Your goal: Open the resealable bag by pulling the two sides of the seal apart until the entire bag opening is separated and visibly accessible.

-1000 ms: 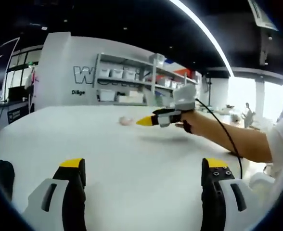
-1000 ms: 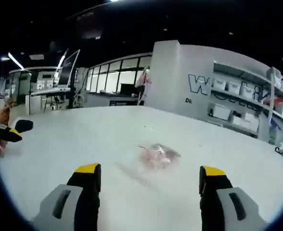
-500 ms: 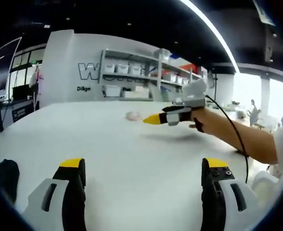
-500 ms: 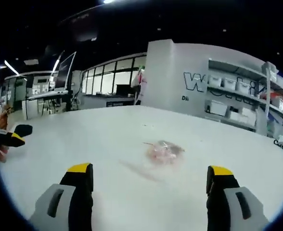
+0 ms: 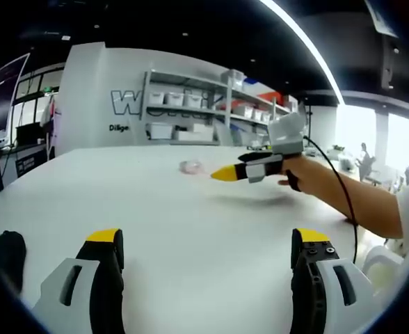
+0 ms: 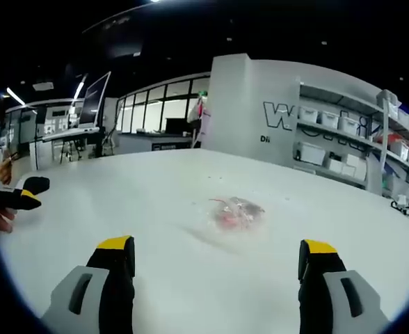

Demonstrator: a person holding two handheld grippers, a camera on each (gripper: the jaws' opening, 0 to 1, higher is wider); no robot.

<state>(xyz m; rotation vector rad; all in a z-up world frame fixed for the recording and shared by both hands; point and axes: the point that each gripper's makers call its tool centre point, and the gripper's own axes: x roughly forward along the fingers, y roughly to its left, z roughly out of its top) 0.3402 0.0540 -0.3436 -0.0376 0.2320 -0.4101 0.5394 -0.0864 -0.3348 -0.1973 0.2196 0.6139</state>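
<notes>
The small clear resealable plastic bag with pinkish-red contents lies flat on the white table, well in from every edge I can make out — blurred, so I cannot tell the state of its seal, though nothing is holding it. I judge the task not yet begun in substance: neither side of the seal is gripped.

My right gripper hovers short of the bag with its yellow-tipped jaws spread wide, nothing between them. In the left gripper view the bag sits far off, beyond the right gripper. My left gripper is likewise spread and empty — well apart from the bag.

Remaining: approach, pinch both sides, pull apart.
</notes>
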